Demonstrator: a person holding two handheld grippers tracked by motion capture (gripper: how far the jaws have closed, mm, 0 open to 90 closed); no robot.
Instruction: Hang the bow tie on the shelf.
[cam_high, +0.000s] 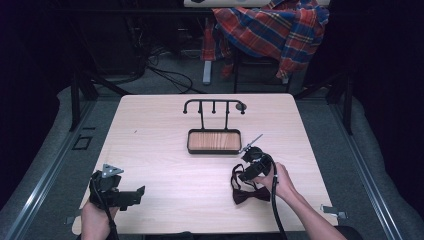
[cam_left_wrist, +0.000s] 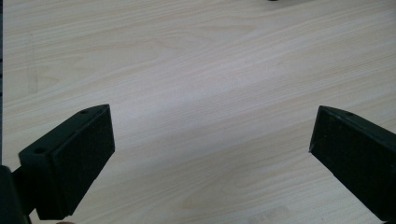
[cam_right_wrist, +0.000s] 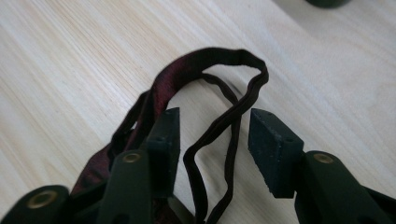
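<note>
A dark red bow tie (cam_high: 250, 194) lies on the wooden table (cam_high: 165, 165) near the front right, and its thin strap (cam_right_wrist: 233, 116) loops up off the wood. My right gripper (cam_high: 241, 175) points down at that loop. In the right gripper view its jaws (cam_right_wrist: 212, 133) stand partly apart with two runs of the strap between them, and neither pad presses on the strap. My left gripper (cam_high: 137, 195) hovers at the front left. Its jaws (cam_left_wrist: 212, 128) are spread wide over bare wood and hold nothing.
A black stand (cam_high: 214, 104) with several hooks rises from a small wood-floored tray (cam_high: 189, 141) at the table's middle back. Beyond the far edge, a plaid shirt (cam_high: 272, 27) hangs over a chair. A metal clip (cam_high: 332, 210) sits at the front right corner.
</note>
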